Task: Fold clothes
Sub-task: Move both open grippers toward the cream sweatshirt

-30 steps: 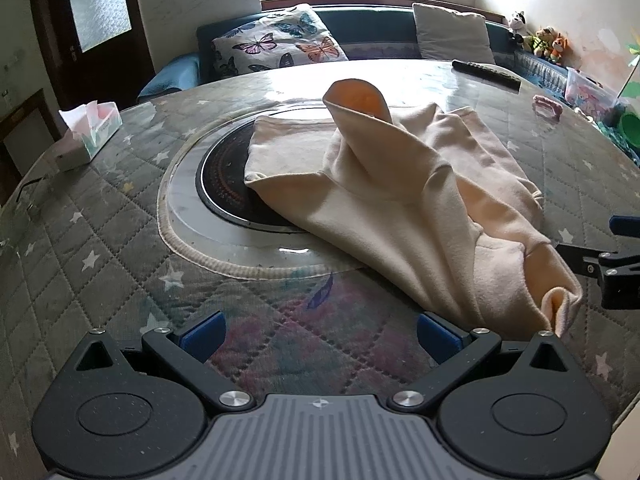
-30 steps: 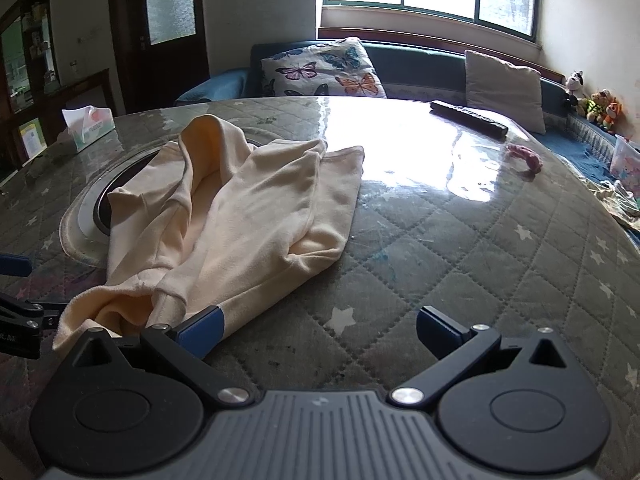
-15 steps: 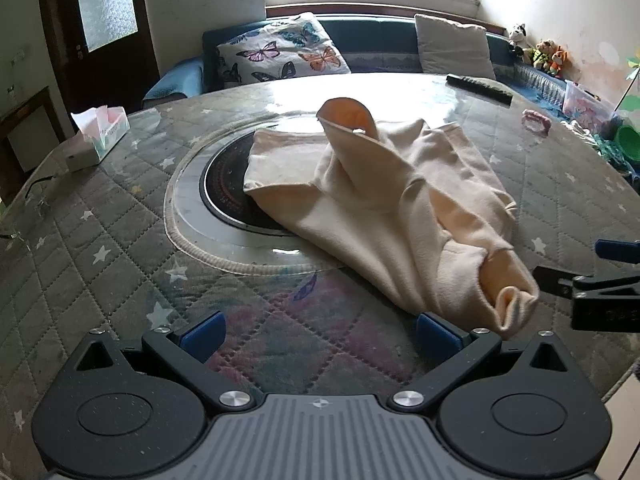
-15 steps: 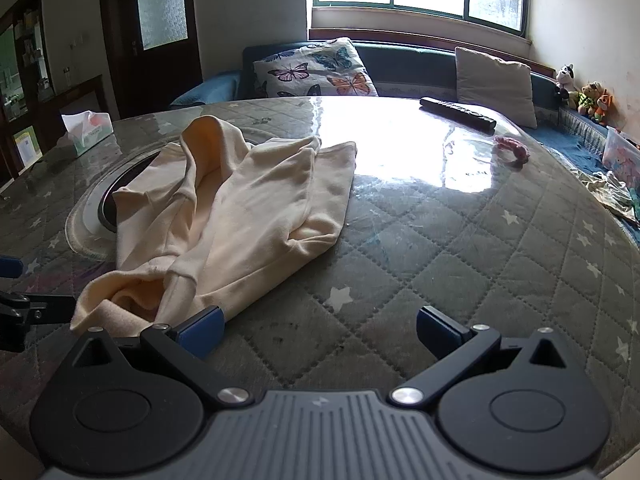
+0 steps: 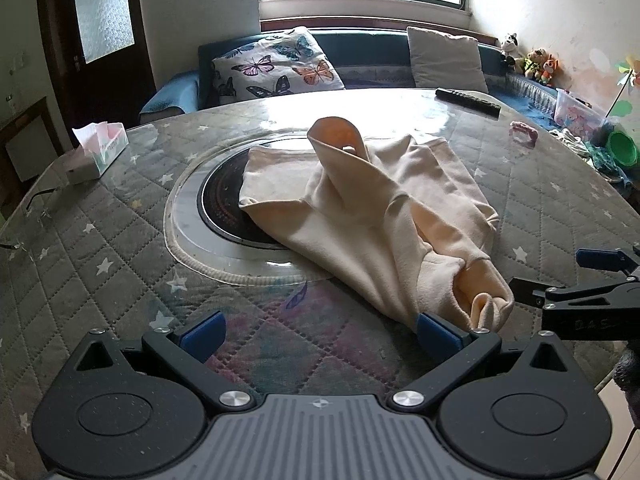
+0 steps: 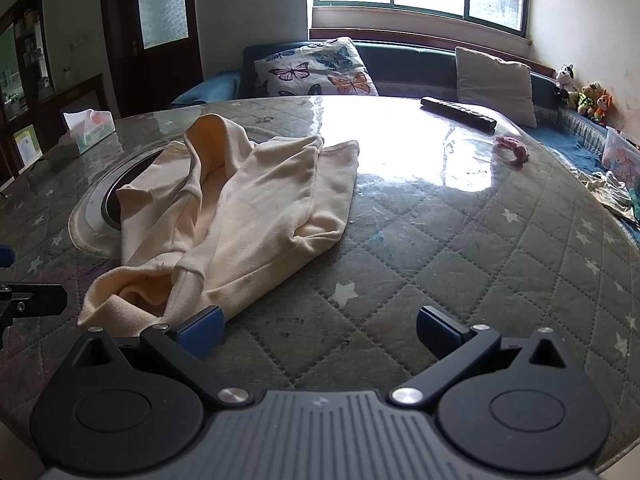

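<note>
A cream garment [image 5: 368,208] lies crumpled on the round quilted table [image 5: 100,248], partly over the dark glass turntable [image 5: 224,204]. One fold stands up like a hood. It also shows in the right wrist view [image 6: 240,208]. My left gripper [image 5: 320,332] is open and empty, its right finger just in front of the garment's near cuff. My right gripper [image 6: 320,328] is open and empty, its left finger touching the same near end. The right gripper also shows at the right edge of the left wrist view [image 5: 580,296].
A tissue box [image 5: 100,148] stands at the table's far left. A black remote [image 5: 468,98] and a pink item [image 5: 524,130] lie at the far right. A sofa with cushions [image 5: 280,64] runs behind the table. Toys and a green cup [image 5: 622,148] sit at the right.
Both grippers have drawn back and risen a little from the table. The garment lies as before, its near cuff settled lower.
</note>
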`<action>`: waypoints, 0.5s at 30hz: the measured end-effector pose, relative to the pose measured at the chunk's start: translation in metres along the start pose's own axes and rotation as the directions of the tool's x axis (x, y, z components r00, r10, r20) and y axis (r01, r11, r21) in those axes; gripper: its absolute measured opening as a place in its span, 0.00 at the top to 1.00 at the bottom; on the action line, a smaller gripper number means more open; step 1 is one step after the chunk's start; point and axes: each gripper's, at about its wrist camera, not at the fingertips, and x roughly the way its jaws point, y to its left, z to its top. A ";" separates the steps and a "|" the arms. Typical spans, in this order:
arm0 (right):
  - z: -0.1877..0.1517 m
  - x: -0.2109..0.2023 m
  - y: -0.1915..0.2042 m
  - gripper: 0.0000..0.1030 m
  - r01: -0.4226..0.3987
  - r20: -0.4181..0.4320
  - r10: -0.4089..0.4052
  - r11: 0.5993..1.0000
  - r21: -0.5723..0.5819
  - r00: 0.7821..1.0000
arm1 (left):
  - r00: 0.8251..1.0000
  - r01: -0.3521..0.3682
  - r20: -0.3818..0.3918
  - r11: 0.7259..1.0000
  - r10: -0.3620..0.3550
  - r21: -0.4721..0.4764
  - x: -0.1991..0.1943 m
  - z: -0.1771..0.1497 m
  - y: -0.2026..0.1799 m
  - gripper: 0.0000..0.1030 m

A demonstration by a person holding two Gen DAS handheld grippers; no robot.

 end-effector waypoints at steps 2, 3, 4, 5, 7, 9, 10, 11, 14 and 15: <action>0.000 0.000 0.001 0.00 0.001 -0.002 -0.001 1.000 -0.003 1.000 | 1.000 0.002 0.004 1.000 -0.002 0.002 -0.002 0.000 0.000 0.00; 0.000 0.000 0.001 0.00 0.002 -0.003 -0.002 1.000 -0.004 1.000 | 1.000 0.002 0.007 1.000 -0.002 0.003 -0.003 0.000 0.000 0.00; 0.000 0.000 0.002 0.00 0.002 -0.003 -0.002 1.000 -0.005 1.000 | 1.000 0.002 0.009 1.000 -0.002 0.004 -0.004 0.000 -0.001 0.00; 0.000 0.000 0.002 0.00 0.003 -0.003 -0.003 1.000 -0.005 1.000 | 1.000 0.002 0.011 1.000 -0.002 0.005 -0.004 0.000 -0.001 0.00; 0.000 0.000 0.002 0.00 0.004 -0.003 -0.004 1.000 -0.007 1.000 | 1.000 0.002 0.015 1.000 -0.003 0.006 -0.005 0.001 -0.001 0.00; 0.000 0.000 0.003 0.00 0.003 -0.004 -0.003 1.000 -0.007 1.000 | 1.000 0.003 0.018 1.000 -0.003 0.007 -0.006 0.001 -0.001 0.00; 0.000 0.000 0.003 0.00 0.003 -0.005 -0.003 1.000 -0.007 1.000 | 1.000 0.004 0.019 1.000 -0.004 0.007 -0.007 0.001 -0.001 0.00; 0.000 0.000 0.003 0.00 0.003 -0.005 -0.003 1.000 -0.008 1.000 | 1.000 0.003 0.020 1.000 -0.004 0.007 -0.007 0.002 -0.001 0.00; 0.000 0.000 0.004 0.00 0.002 -0.007 -0.003 1.000 -0.009 1.000 | 1.000 0.004 0.023 1.000 -0.005 0.010 -0.008 0.002 -0.002 0.00; 0.000 0.000 0.004 0.00 0.002 -0.007 -0.002 1.000 -0.010 1.000 | 1.000 0.004 0.024 1.000 -0.005 0.011 -0.008 0.002 -0.003 0.00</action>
